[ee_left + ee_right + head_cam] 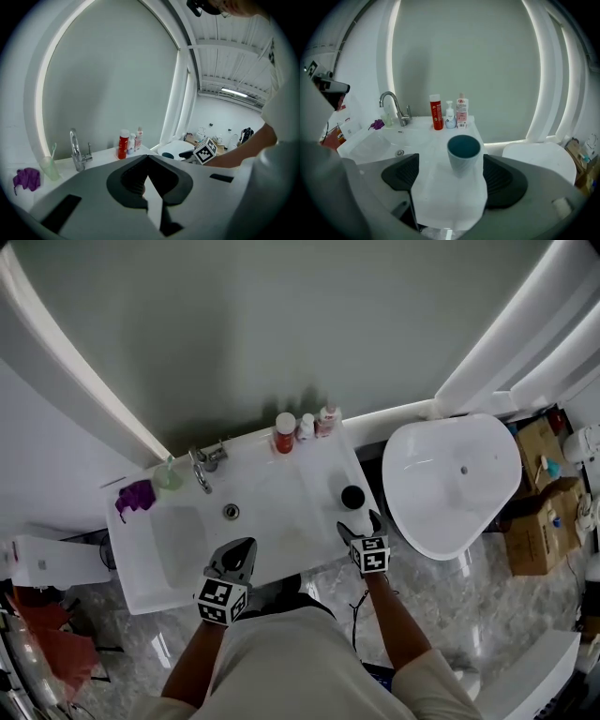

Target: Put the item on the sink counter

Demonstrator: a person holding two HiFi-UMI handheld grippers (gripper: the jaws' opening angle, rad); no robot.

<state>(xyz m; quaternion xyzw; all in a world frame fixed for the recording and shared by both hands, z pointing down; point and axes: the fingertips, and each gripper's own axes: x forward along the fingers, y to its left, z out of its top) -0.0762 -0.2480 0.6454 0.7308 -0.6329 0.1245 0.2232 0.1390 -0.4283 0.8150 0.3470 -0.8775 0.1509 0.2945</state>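
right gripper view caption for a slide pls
Open right gripper facing an upright teal cup standing on the white sink counter, three bottles behind it.

This is a bathroom. A white sink counter (pixel 319 486) with a chrome faucet (pixel 200 471) and toiletry bottles (pixel 305 427) stands against a wall with lit arches. The marble floor (pixel 487 615) below holds cardboard boxes (pixel 536 526) at the right.

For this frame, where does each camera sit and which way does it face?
Head view: on the person's head, looking steeply down at the sink counter; left forearm, right forearm, left tongs and right tongs show.
Left gripper view: on the left tongs, which are shut, facing across the counter toward the faucet and wall; the right forearm shows.
Right gripper view: on the right tongs, which are open, facing the cup and the wall.
Shared: all three show the red bottle.
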